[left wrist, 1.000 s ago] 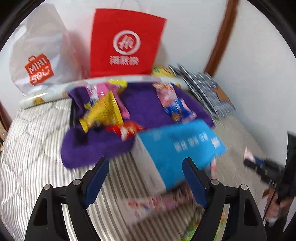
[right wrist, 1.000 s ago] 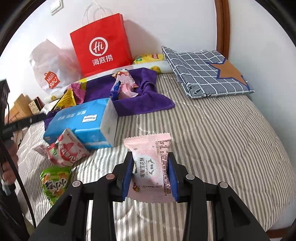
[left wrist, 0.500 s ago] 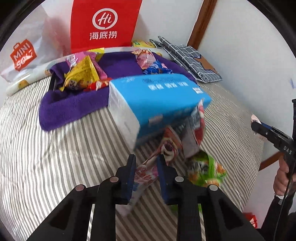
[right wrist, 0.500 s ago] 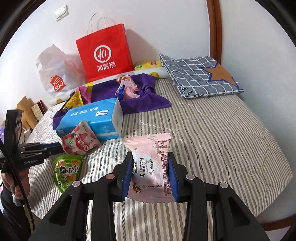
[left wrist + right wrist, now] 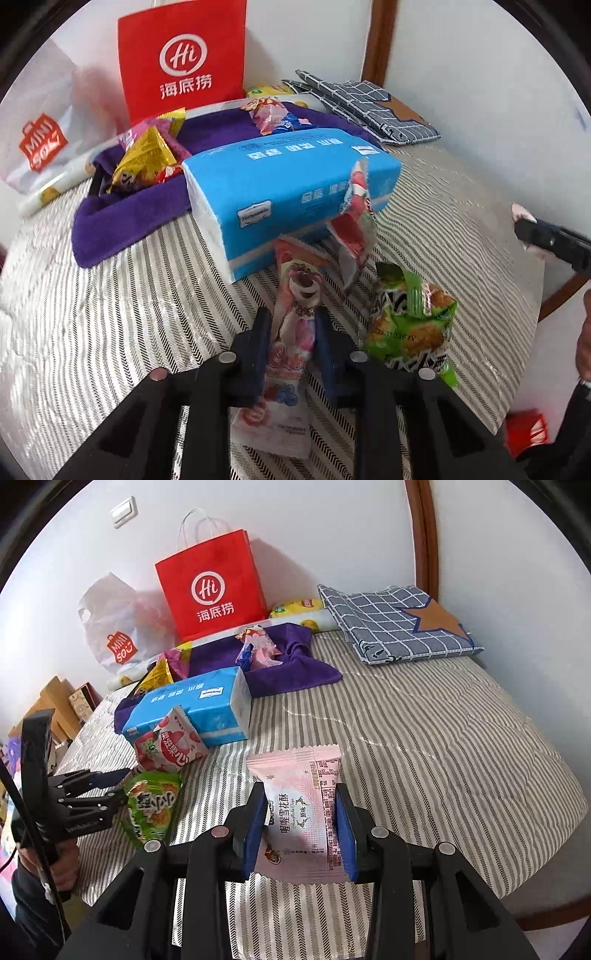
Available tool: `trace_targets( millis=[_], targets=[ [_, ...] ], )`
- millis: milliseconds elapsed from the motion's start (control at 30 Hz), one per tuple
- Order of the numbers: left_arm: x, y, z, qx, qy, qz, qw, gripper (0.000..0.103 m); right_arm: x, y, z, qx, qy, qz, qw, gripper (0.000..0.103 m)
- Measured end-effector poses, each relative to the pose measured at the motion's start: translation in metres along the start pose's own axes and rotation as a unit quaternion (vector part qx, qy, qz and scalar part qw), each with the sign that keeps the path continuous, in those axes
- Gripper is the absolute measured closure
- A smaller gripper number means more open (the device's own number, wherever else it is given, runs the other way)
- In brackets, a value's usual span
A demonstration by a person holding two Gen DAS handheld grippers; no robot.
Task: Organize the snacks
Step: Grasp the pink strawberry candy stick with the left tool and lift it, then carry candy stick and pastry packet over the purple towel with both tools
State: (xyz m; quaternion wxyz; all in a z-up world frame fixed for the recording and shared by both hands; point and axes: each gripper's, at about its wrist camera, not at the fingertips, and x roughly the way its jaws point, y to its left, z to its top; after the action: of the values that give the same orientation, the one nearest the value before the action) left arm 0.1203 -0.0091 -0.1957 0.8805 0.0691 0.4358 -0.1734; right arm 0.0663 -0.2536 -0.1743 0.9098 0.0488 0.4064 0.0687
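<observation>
Left wrist view: left gripper (image 5: 291,328) has its fingers (image 5: 260,332) pressed on a pink bear-print snack packet (image 5: 295,321); a second ago they stood wide apart with nothing between them, and by half a second ago they had already closed on this packet. The packet stands upright between the pads, its lower end hanging toward the striped bed (image 5: 110,314). Just right of it lies a green snack bag (image 5: 410,325); a red-and-white pouch (image 5: 354,221) leans against the blue tissue pack (image 5: 288,192), which now fills the middle of the view and was farther off a second ago. Behind it, a purple cloth (image 5: 129,221) carries a yellow packet (image 5: 144,162) and a pink-and-blue packet (image 5: 273,118). At the wall stand a red paper bag (image 5: 184,62) and a white plastic bag (image 5: 40,144); a checked pillow (image 5: 369,107) lies far right. Right wrist view: right gripper (image 5: 301,827) has its fingers (image 5: 255,823) part-way closed, clamped on a pale pink snack packet (image 5: 299,812) held above the bed, the same hold as in both earlier frames. The left gripper (image 5: 110,786) shows at the left edge beside the green snack bag (image 5: 151,805), nearer it than a second ago. The tissue pack (image 5: 199,705), purple cloth (image 5: 288,672), red paper bag (image 5: 212,587) and checked pillow (image 5: 391,620) lie beyond.
</observation>
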Motion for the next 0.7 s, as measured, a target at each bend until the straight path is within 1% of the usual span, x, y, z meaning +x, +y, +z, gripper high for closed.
trace_targets(
  millis=[67, 200, 267, 367, 467, 533, 567, 700],
  targets=[
    [-0.005, 0.004, -0.003, -0.008, -0.003, 0.007, 0.9999, 0.082, 0.001, 0.0, -0.001, 0.001, 0.001, 0.001, 1.0, 0.067],
    [-0.017, 0.023, -0.012, -0.05, -0.002, 0.036, 0.9981, 0.082, 0.006, 0.001, -0.004, -0.002, 0.004, -0.005, 1.0, 0.067],
    [-0.022, 0.034, -0.017, -0.072, 0.001, 0.068, 0.9951, 0.082, 0.012, 0.003, -0.005, -0.003, 0.008, -0.007, 1.0, 0.067],
    [-0.027, 0.048, -0.021, -0.105, -0.002, 0.094, 0.9901, 0.082, 0.022, 0.007, -0.004, -0.007, 0.015, -0.004, 1.0, 0.067],
    [-0.026, 0.067, -0.02, -0.158, -0.003, 0.104, 0.982, 0.08, 0.034, 0.014, 0.002, -0.023, 0.019, -0.018, 0.999, 0.067],
    [-0.023, 0.077, -0.019, -0.184, -0.003, 0.101, 0.9777, 0.08, 0.042, 0.017, 0.007, -0.034, 0.02, -0.027, 0.999, 0.067],
    [-0.021, 0.081, -0.017, -0.192, -0.005, 0.1, 0.9763, 0.078, 0.046, 0.018, 0.01, -0.037, 0.021, -0.027, 0.999, 0.067],
    [-0.013, 0.088, -0.012, -0.207, -0.01, 0.113, 0.9719, 0.078, 0.065, 0.018, 0.023, -0.039, 0.03, -0.038, 0.998, 0.067]
  ],
)
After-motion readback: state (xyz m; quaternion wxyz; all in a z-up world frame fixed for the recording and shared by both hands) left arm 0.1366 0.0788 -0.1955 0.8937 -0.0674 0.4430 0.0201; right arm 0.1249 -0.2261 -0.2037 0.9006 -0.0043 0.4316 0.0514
